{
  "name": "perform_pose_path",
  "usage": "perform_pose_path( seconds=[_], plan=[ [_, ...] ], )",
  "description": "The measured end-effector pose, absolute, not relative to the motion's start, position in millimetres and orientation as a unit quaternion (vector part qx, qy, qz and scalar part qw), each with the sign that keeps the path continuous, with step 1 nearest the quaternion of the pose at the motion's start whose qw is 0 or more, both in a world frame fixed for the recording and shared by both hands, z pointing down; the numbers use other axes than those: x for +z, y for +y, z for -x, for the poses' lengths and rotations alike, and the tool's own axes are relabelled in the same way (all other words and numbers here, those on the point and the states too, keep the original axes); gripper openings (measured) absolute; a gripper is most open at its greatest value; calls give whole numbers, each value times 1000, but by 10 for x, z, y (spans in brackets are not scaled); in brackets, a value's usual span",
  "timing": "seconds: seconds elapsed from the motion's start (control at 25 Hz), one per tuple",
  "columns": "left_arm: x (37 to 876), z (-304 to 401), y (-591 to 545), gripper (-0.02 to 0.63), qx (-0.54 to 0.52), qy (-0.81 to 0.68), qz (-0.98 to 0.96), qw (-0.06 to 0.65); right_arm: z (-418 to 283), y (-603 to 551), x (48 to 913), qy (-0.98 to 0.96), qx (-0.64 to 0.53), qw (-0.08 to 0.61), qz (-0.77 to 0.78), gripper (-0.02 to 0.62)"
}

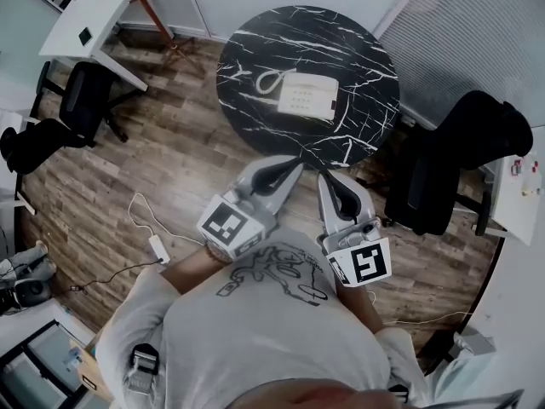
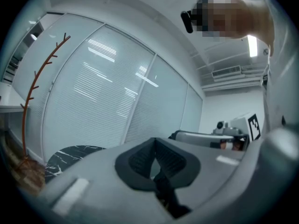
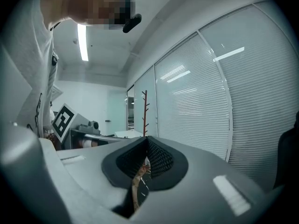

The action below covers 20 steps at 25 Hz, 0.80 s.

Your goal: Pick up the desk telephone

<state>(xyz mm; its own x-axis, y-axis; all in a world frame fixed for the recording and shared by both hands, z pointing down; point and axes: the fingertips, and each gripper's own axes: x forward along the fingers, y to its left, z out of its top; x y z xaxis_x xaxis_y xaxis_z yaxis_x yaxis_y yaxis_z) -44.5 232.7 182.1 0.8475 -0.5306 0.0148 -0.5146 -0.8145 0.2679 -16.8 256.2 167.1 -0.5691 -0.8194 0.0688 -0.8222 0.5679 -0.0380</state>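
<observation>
desk telephone lies flat near the middle of the round black marble table. cream body, curly cord looped off its left end. nothing touches it.

head view, left to right:
- white desk in the upper left corner, black office chair just below it.
- thin reddish coat stand between desk and table.
- wood-plank floor, with a white cable and its small adapter lying on it.
- then the table with the telephone.
- at the table's near rim, left gripper and right gripper side by side. both point toward the table, tips near each other but not touching. left marker cube and right marker cube sit close to the person's white shirt.
- second black chair right of the table, just beside its rim.

left gripper view: jaws pressed together, pads meeting, nothing held. coat stand at far left, a slice of the marble top low left, slatted blinds behind glass across the middle, the right gripper's body off to the right.

right gripper view: jaws also closed on each other, empty. a sliver of floor and marble shows through the slit under the pads. left gripper with its cube at left, coat stand at centre, blinds to the right.

both grippers are well apart from the telephone.
</observation>
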Motion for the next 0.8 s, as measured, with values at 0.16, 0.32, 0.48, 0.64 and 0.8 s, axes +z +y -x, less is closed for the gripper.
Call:
perform_pose_path(
  seconds=[0.16, 0.32, 0.48, 0.64, 0.8],
  plan=[
    [1800, 451, 1766, 2, -28, -267, -954, 132, 167, 1996, 1606, -881, 30, 23, -471, 6],
    [1756, 472, 1250, 2, -33, -267, -954, 132, 164, 1499, 1560, -879, 25, 26, -476, 6],
    [1726, 518, 851, 2, -37, -267, -953, 134, 205, 1063, 1547, -878, 24, 29, -477, 6],
    [1772, 596, 520, 2, -35, -269, -953, 135, 283, 706, 1549, -880, 22, 28, -474, 6],
    [1784, 643, 306, 2, -42, -269, -952, 142, 345, 478, 1622, -880, 29, 32, -472, 6]
  ],
)
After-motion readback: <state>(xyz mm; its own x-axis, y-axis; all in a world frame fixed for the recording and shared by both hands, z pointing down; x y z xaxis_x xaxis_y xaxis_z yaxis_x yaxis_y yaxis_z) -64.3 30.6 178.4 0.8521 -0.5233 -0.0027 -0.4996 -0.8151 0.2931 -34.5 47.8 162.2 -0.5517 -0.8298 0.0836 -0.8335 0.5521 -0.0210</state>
